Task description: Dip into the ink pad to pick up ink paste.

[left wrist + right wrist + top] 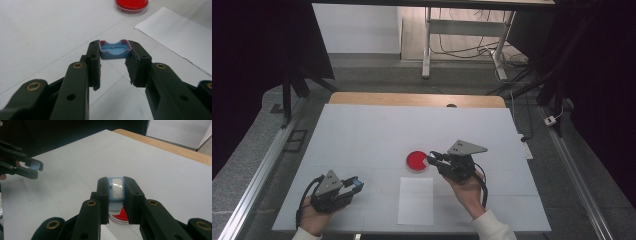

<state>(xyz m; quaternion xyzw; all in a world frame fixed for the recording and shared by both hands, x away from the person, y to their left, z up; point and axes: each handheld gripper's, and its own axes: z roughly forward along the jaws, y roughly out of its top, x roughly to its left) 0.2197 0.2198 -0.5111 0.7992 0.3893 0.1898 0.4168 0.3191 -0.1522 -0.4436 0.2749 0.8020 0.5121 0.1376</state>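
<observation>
L gripper: nearest, low on the table in the person's L hand, jaws pinching a small blue cap at the tips; cap's hollow side faces the cam, reddish edge on its rim.
paper sheet: white, flat on table, between the two grippers, just R of L gripper tips.
R gripper: farther up the table in R hand, jaws clamped on a small blue case w/ pale window; case held just above the dish.
red dish: round, clear rim, red fill; right under/ahead of R gripper tips, beyond the paper's far edge, well ahead of L gripper.
table: white top, wood edge at far side, past both grippers.
L vs R: well apart, not touching.
</observation>
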